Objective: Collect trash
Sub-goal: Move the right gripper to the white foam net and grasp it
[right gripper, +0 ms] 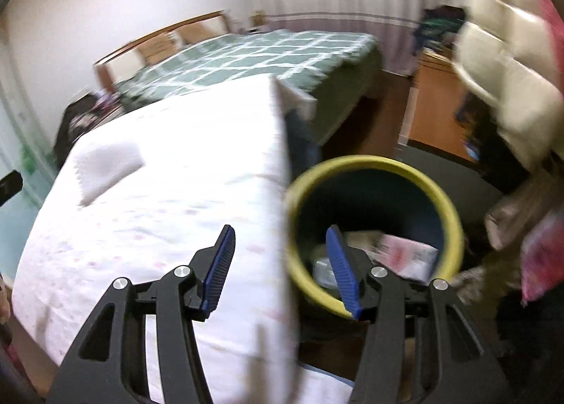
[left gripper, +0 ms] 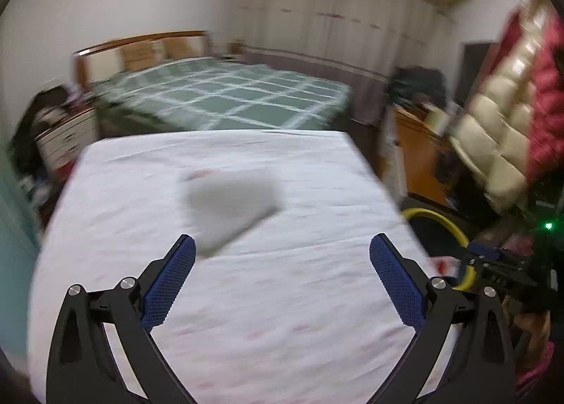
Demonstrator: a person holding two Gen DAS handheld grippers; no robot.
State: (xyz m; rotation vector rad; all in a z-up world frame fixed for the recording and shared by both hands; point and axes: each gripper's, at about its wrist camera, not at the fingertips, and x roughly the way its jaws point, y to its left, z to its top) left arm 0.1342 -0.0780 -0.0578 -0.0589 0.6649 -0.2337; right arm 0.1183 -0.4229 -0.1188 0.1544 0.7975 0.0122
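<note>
Fingers (right gripper: 225,263) apart; bin (right gripper: 447,199) contents visible.

Matt cloth tablecloth (left gripper: 246,298) (faintly patterned), smooth plastic bin (right gripper: 447,206).

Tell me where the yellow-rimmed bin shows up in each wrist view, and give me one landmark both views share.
Left wrist: the bin is at the right edge, only an arc of its yellow rim showing beside the white table, partly behind the right gripper.
Right wrist: the bin fills the lower middle-right, right of the table, with trash inside.
Shared landmark: the green checked bed beyond the table.
</note>
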